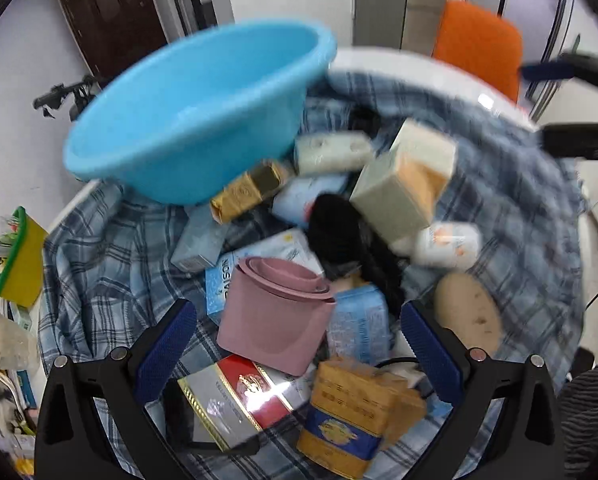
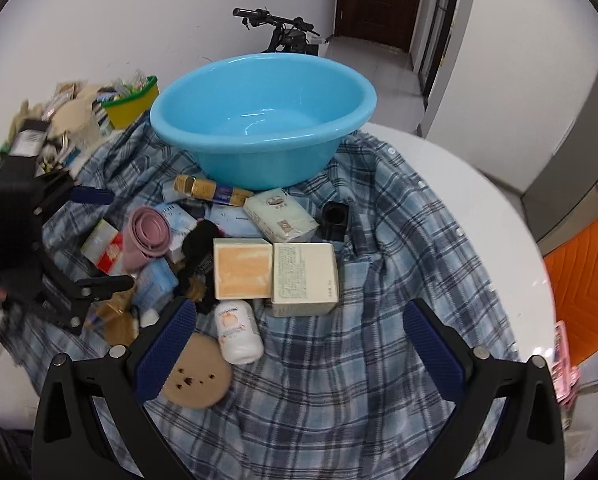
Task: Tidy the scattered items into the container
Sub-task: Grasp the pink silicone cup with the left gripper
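Note:
An empty blue basin point(image 2: 265, 116) stands at the far side of a plaid cloth point(image 2: 379, 280); it also shows in the left wrist view point(image 1: 191, 108). Scattered items lie in front of it: a pink cup point(image 1: 275, 320), also in the right wrist view point(image 2: 147, 236), a red and silver box point(image 1: 235, 404), a yellow tin point(image 1: 347, 412), a cream box point(image 2: 275, 272), a white bottle point(image 2: 237, 330) and a tan disc point(image 2: 197, 376). My left gripper point(image 1: 299, 344) is open, its fingers on either side of the pink cup. My right gripper point(image 2: 299, 340) is open and empty above the cloth.
A yellow bin point(image 2: 131, 104) with clutter stands left of the basin. An orange chair point(image 2: 583, 272) is at the right of the round white table point(image 2: 479, 208). A scooter point(image 2: 279, 28) and a dark door point(image 2: 373, 0) are behind.

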`<control>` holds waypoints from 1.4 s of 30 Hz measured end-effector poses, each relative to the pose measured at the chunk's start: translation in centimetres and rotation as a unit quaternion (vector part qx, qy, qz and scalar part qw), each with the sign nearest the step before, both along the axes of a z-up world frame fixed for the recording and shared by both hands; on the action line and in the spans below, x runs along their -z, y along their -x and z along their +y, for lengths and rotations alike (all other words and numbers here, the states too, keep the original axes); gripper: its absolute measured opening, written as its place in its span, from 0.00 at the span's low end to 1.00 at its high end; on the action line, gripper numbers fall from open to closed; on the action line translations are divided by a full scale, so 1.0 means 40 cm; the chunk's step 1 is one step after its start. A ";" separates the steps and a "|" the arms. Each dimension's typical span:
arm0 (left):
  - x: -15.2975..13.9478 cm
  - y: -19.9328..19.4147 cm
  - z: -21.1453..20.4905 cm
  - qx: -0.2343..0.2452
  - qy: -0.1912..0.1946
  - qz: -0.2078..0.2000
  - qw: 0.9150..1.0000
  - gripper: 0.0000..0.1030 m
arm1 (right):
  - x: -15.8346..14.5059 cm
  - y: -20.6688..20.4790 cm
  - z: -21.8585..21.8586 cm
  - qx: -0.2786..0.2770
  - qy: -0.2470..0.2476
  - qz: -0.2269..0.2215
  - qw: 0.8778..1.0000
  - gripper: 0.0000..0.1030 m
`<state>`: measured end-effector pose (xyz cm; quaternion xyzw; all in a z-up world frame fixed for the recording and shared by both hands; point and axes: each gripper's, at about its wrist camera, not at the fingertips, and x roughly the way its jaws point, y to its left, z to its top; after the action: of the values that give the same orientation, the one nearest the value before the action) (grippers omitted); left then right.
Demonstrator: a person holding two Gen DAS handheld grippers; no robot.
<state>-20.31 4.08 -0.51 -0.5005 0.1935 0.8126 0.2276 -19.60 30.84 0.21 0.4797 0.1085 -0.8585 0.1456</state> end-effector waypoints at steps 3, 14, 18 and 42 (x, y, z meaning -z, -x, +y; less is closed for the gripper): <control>0.026 0.037 0.015 -0.013 0.029 -0.017 0.999 1.00 | 0.000 -0.013 -0.005 -0.010 -0.014 0.008 1.000 1.00; 0.075 0.092 -0.017 -0.049 -0.011 -0.039 0.998 1.00 | 0.014 -0.042 -0.025 -0.034 -0.026 0.021 0.999 1.00; 0.074 0.087 -0.015 -0.061 -0.010 -0.022 0.998 0.80 | 0.017 -0.046 -0.019 -0.029 -0.021 0.028 0.999 1.00; -0.039 -0.095 -0.147 -0.253 -0.098 0.107 0.957 0.61 | 0.080 -0.104 0.019 0.050 0.066 0.074 0.994 1.00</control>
<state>-16.52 -1.82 1.06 -0.4188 0.0030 0.9072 0.0406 -15.45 31.60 -2.99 0.4089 0.0382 -0.9031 0.1254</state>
